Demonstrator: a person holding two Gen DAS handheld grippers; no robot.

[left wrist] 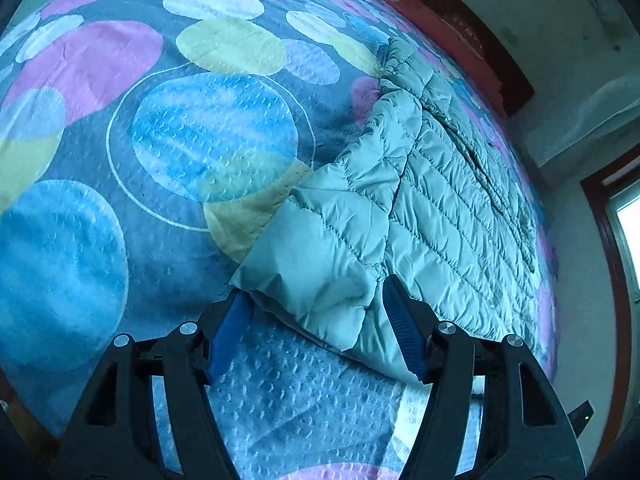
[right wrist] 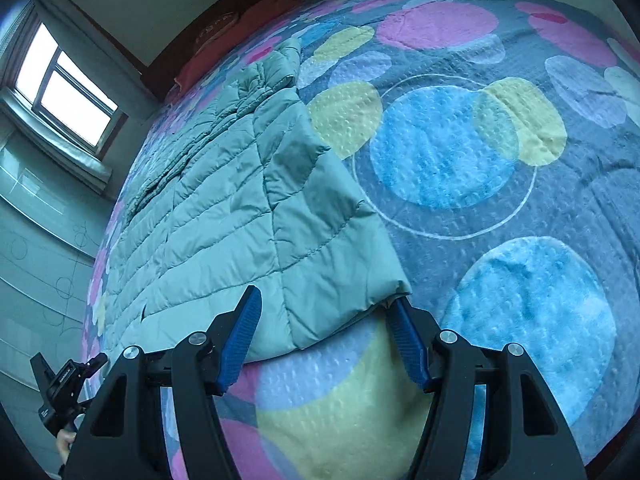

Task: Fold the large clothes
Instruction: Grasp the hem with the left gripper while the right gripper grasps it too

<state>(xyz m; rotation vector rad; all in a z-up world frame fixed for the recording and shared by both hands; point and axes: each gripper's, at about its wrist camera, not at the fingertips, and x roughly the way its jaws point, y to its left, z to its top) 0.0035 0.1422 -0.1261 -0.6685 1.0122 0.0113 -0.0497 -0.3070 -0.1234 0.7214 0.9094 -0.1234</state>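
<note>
A pale green quilted jacket [left wrist: 432, 208] lies flat on the bed, stretching away towards the headboard. One near corner of it sits between the blue pads of my left gripper [left wrist: 316, 320], whose jaws stand wide apart and do not squeeze the cloth. The other near corner of the jacket [right wrist: 224, 216] lies between the fingers of my right gripper [right wrist: 324, 332], also open, its right pad [right wrist: 406, 344] just beside the hem's edge. Both grippers point down at the bed's near side.
The bedspread [left wrist: 160, 240] has large blue, pink and yellow circles and spreads wide beside the jacket [right wrist: 480, 240]. A dark wooden headboard [left wrist: 460, 20] and a red cloth [left wrist: 452, 48] lie at the far end. A window [right wrist: 64, 88] is on the wall. A hand-held black device [right wrist: 68, 380] shows low left.
</note>
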